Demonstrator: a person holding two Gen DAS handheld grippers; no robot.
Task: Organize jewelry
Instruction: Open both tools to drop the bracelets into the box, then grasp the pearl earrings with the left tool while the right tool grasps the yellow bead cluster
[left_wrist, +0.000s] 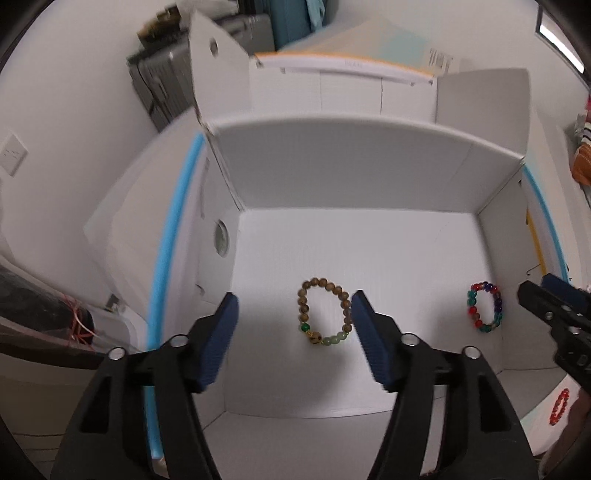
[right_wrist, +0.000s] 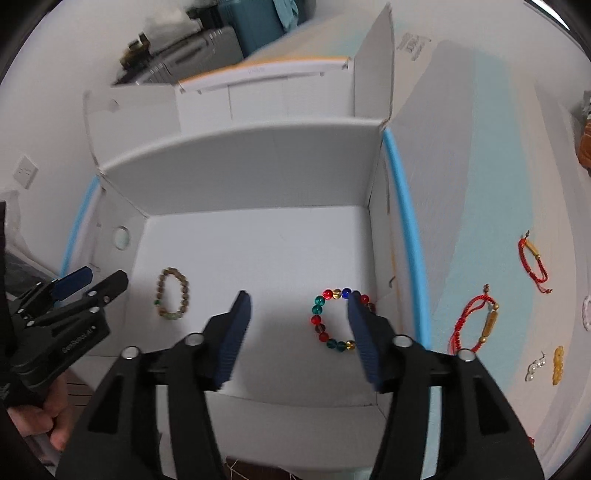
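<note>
- I hold the left gripper (left_wrist: 293, 325) above the white box (left_wrist: 332, 166); its jaws stand wide apart and grip nothing; the blue pads (left_wrist: 218, 339) are bare.
- Under it the brown bracelet (left_wrist: 324, 316) lies flat on the box floor; it has brown beads, some green beads and one gold bead; in the left view its right side is just beside the right pad, but I cannot tell if they touch.
- I hold the right gripper (right_wrist: 297, 332) also over the box, near the right wall; its jaws are apart too, with nothing between them.
- The colour bracelet (right_wrist: 338, 319) lies on the floor close to the right wall; the right finger hides part of its ring in the right view.
- The two bracelets are well apart inside the box.
- Outside, on the blue mat (right_wrist: 480, 206) to the right, lie two red cords (right_wrist: 476, 325), a yellow piece (right_wrist: 557, 364) and a clear piece (right_wrist: 535, 367).
</note>
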